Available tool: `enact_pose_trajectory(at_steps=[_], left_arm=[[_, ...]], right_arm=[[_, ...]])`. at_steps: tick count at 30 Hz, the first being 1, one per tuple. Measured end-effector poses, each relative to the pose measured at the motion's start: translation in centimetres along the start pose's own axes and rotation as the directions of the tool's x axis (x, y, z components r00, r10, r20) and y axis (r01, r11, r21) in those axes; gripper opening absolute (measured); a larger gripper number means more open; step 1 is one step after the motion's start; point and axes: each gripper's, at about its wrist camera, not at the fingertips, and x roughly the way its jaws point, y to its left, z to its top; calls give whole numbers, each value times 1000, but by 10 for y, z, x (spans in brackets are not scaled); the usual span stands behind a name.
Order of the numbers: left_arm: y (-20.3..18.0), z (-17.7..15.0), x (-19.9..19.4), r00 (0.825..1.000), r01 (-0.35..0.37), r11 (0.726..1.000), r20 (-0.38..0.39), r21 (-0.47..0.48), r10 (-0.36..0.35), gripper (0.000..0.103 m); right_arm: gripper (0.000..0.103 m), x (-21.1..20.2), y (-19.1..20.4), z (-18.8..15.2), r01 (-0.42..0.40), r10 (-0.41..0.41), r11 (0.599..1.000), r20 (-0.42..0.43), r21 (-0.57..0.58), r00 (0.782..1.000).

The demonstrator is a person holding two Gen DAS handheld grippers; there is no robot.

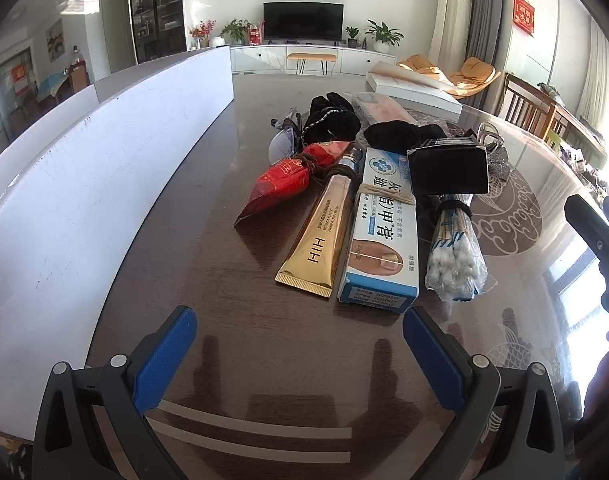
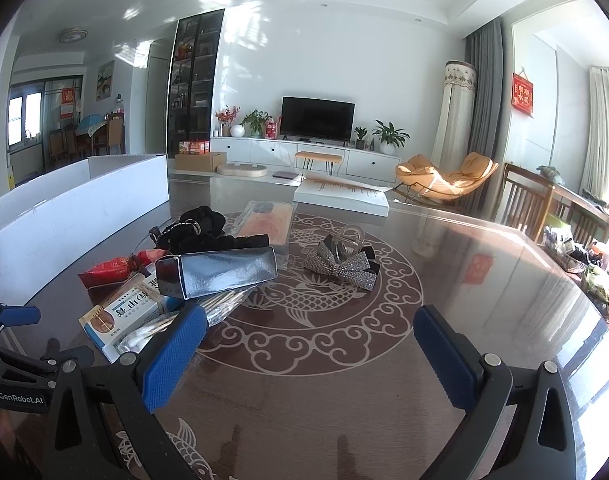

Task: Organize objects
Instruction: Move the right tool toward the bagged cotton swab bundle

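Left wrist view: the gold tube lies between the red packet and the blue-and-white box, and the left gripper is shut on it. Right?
Not quite. The left gripper is open and holds nothing; its jaws stand wide over bare table, short of the gold tube. The left wrist view shows this. The tube does lie between the red packet and the blue-and-white box.

Sunlit white-walled living room: television [image 2: 317, 119] on a white cabinet [image 2: 304, 156], orange lounge chair [image 2: 444, 180], grey curtain [image 2: 484, 92].
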Motion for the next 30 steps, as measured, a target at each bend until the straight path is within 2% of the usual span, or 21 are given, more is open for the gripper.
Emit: enact_pose_trajectory(at_steps=[5,14,19,23,25,27,30], left_arm=[[2,-2,7,999,6,1000,-32,-12,-6,103],[-1,-3,11,998,-22,1000,-52,13,23,103],[0,-4,11,998,-21,1000,-51,14,22,103],[2,-4,10,999,-14,1000,-48,22,15,103],[3,-4,10,999,-9,1000,-45,28,10,103],[3,-4,10,999,-6,999,-42,32,7,103],[4,-5,10,999,-4,999,-39,34,6,103]], right_arm=[[103,0,-3,0,-7,7,1000,-7,6,1000],[103,16,-3,1,-44,45,999,-80,9,996],[103,26,2,0,-95,94,995,-125,-1,988],[103,27,4,0,-141,140,990,-127,-4,982],[103,35,9,0,-191,189,982,-161,3,969],[103,46,15,1,-264,269,963,-203,55,941],[103,62,34,12,-313,330,944,-241,106,913]])
